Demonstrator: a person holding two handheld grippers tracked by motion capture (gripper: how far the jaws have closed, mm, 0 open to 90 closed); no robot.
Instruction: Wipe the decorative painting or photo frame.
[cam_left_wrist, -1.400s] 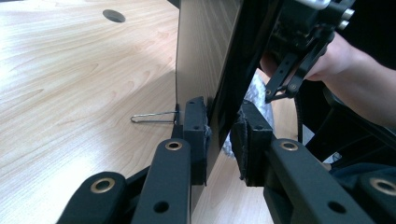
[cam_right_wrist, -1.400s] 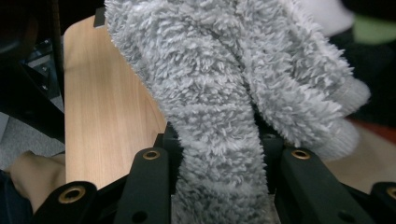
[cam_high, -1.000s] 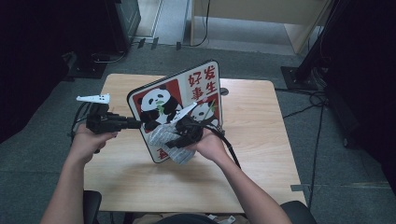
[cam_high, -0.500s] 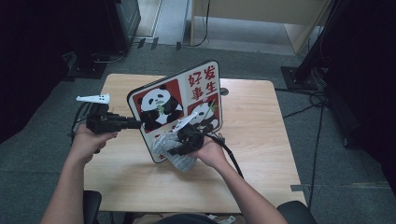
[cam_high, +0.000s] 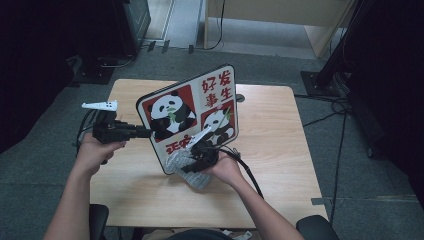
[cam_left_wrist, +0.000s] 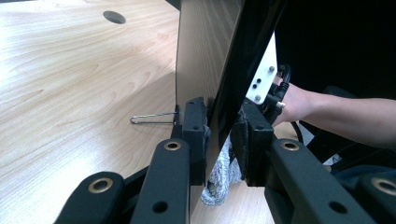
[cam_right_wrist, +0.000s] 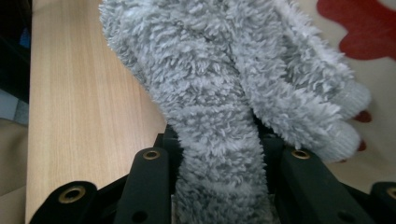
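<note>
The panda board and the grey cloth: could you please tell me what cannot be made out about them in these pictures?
- Panda board: in the high view its lower edge is hidden by the grey cloth and right gripper.
- Its printed face: left gripper view sees the board edge-on.
- Cloth: right gripper view cuts it off at the top.
- Left gripper: its jaws cover the clamped edge.

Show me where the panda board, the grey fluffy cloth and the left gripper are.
panda board (cam_high: 172, 112): high view, on the upper left panda picture.
grey fluffy cloth (cam_right_wrist: 210, 93): right gripper view, middle of the fluffy pile.
left gripper (cam_left_wrist: 222, 140): left gripper view, between its fingertips, on the board's edge.
</note>
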